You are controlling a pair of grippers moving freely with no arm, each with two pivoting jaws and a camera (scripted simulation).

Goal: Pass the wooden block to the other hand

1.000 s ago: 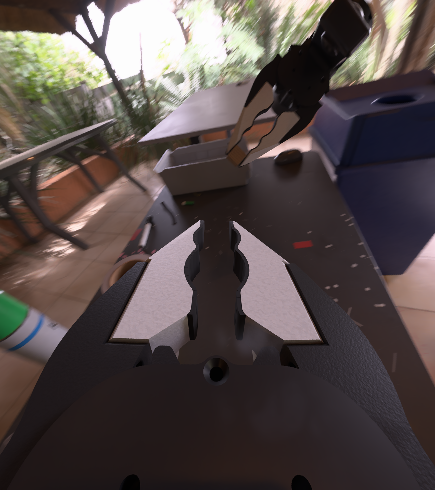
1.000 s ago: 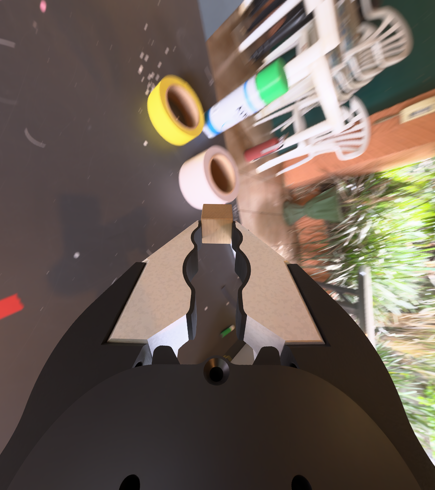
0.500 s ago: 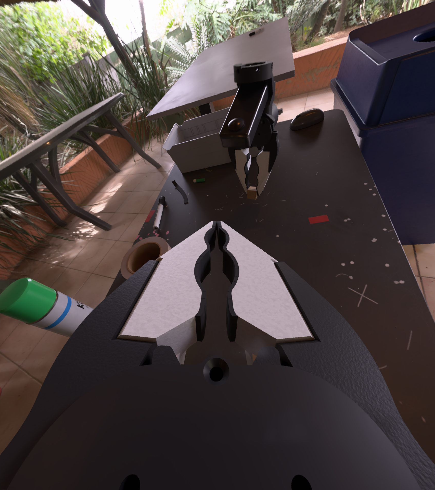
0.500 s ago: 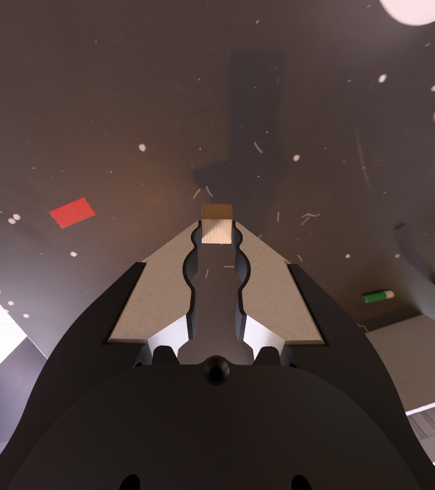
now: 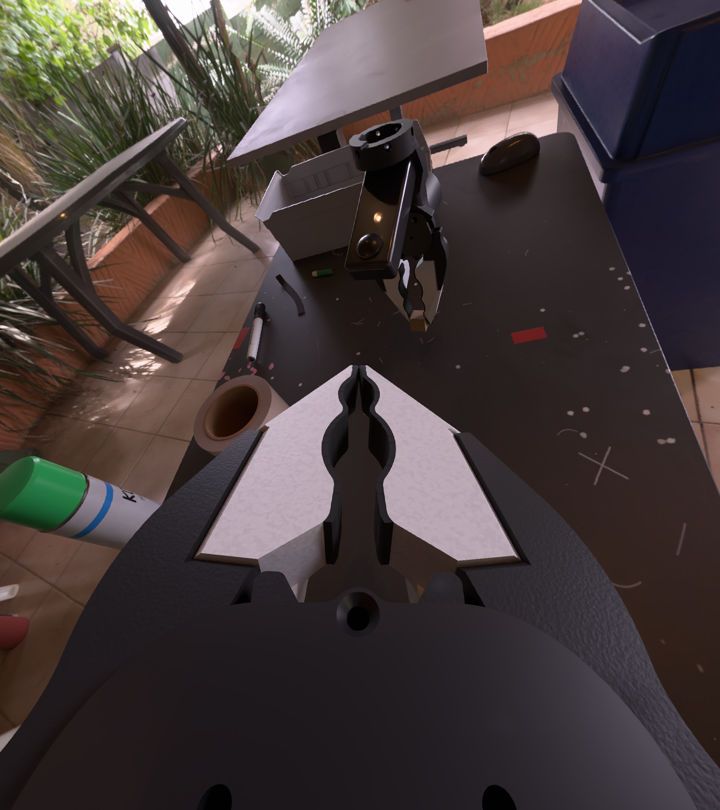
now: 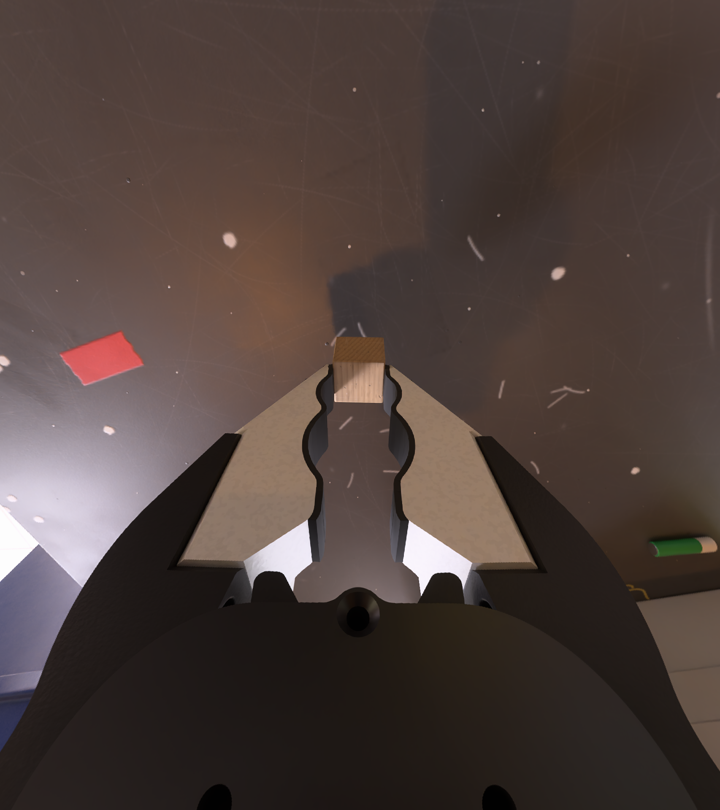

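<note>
While my right gripper (image 6: 358,372) clamps the wooden block (image 6: 357,376) above mid-table (image 5: 547,438), left gripper (image 5: 359,369) sits clenched, empty, nr the left edge.

Tiled garden patio (image 5: 139,394), plants (image 5: 20,144), outdoor tables (image 5: 371,65).

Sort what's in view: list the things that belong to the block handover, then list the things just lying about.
Belongs to the job:
wooden block
right gripper, shut on it
left gripper, shut, empty

Lying about:
tape roll
green-capped tube
marker pen
white tray
red patch
</note>
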